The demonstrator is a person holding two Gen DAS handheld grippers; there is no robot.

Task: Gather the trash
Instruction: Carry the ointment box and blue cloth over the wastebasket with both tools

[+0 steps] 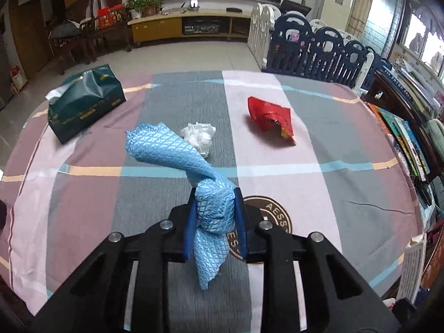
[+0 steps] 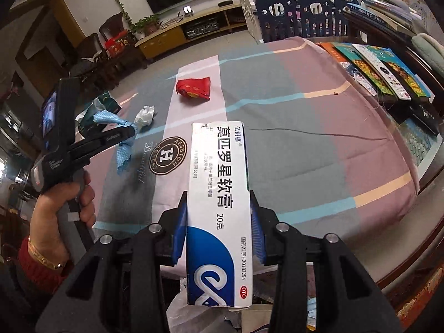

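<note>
My left gripper (image 1: 215, 217) is shut on a light blue quilted cloth (image 1: 166, 152), which twists up out of the pads and also hangs below them. Past it on the checked tablecloth (image 1: 291, 194) lie a crumpled white tissue (image 1: 198, 137) and, further right, a red wrapper (image 1: 270, 118). My right gripper (image 2: 219, 222) is shut on a long white and blue medicine box (image 2: 219, 183), held above the table's near edge. The right wrist view also shows the left gripper (image 2: 130, 133) with the cloth (image 2: 125, 155), the tissue (image 2: 144, 116) and the red wrapper (image 2: 194, 86).
A dark green tissue pack (image 1: 83, 102) lies at the table's far left. Books and a remote control (image 2: 388, 75) line the right edge. A pale plastic bag (image 2: 177, 305) shows below the box. A person's hand (image 2: 55, 208) grips the left tool.
</note>
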